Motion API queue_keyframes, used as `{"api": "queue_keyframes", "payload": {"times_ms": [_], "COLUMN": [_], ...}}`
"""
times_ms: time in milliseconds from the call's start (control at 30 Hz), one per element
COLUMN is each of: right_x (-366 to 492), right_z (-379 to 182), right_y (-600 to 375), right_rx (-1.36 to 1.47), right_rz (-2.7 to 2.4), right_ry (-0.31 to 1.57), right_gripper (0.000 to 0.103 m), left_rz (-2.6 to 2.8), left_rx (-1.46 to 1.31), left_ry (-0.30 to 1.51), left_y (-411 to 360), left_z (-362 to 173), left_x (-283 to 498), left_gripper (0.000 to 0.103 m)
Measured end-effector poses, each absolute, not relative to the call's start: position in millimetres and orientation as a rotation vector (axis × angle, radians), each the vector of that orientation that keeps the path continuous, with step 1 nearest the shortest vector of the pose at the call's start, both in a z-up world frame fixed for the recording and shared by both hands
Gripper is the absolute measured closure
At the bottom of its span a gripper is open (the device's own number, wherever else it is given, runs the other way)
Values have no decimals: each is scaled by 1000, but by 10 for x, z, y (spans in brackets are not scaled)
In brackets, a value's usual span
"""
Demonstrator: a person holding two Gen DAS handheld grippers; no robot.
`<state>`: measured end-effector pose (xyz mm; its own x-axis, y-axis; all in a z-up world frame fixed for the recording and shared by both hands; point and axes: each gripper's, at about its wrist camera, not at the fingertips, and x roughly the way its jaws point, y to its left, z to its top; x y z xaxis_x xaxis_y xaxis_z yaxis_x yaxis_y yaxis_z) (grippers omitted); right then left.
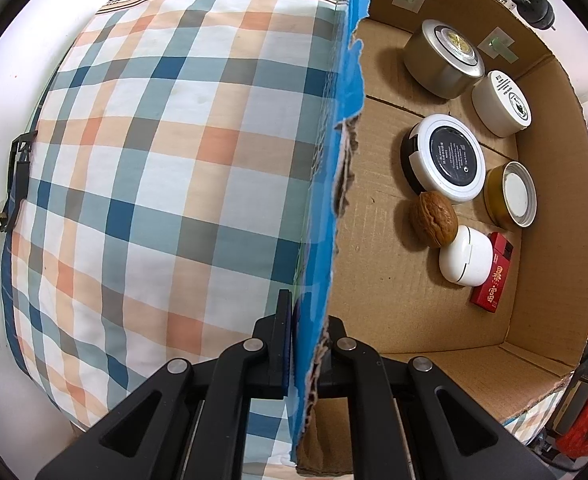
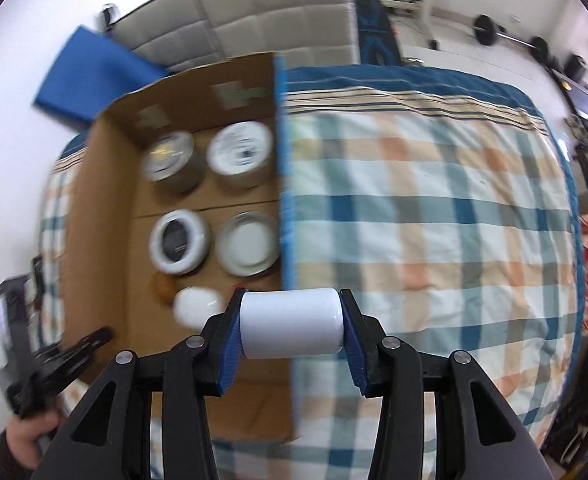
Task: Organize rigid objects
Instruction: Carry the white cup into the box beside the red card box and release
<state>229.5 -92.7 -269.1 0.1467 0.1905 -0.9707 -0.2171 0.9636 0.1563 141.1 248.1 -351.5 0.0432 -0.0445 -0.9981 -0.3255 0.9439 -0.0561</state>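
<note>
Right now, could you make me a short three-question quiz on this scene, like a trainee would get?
1. True or false: the right tool holds a white cylinder.
2. What is the left tool clamped on? A) the walnut B) the wall of the cardboard box C) the checked cloth
3. Fill in: inside the box, the small red carton lies beside the white ____ case.

Key: 1 true; 2 B; 3 earbud

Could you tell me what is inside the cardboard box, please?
The cardboard box holds four round jars, a walnut, a white case and a red pack. The pack's underside is hidden.
</note>
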Motion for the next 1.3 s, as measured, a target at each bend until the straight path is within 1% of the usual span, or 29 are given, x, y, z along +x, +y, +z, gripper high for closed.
{"api": "queue_keyframes", "payload": {"times_ms": [67,300,800,1100,1300], "right_x": [2211,2067,1897,1846,1801], "right_z": [-2619,-2637,-2972,-3168,-3402], "right_y": [-822,-609,-394,-299,-243], "right_rx": [-26,-33,-96,-173,-190], "right_rz": [328,402,428,328,278], "right_ry": [1390,1411,1464,1484,1537], "right_gripper": [56,56,56,56,56], "left_rz": [216,208,206,209,209], "left_rx": [-312,-328,-333,-333,-333], "left_ry": [1521,1521,1519,1520,1519], "left_y": [2490,2520,2510,2510,2511], "left_z": [-3514,-3514,-3520,-3523,-3525], "left_x": [1410,1404,1399,1401,1402], "left_gripper": [98,98,98,98,98]}}
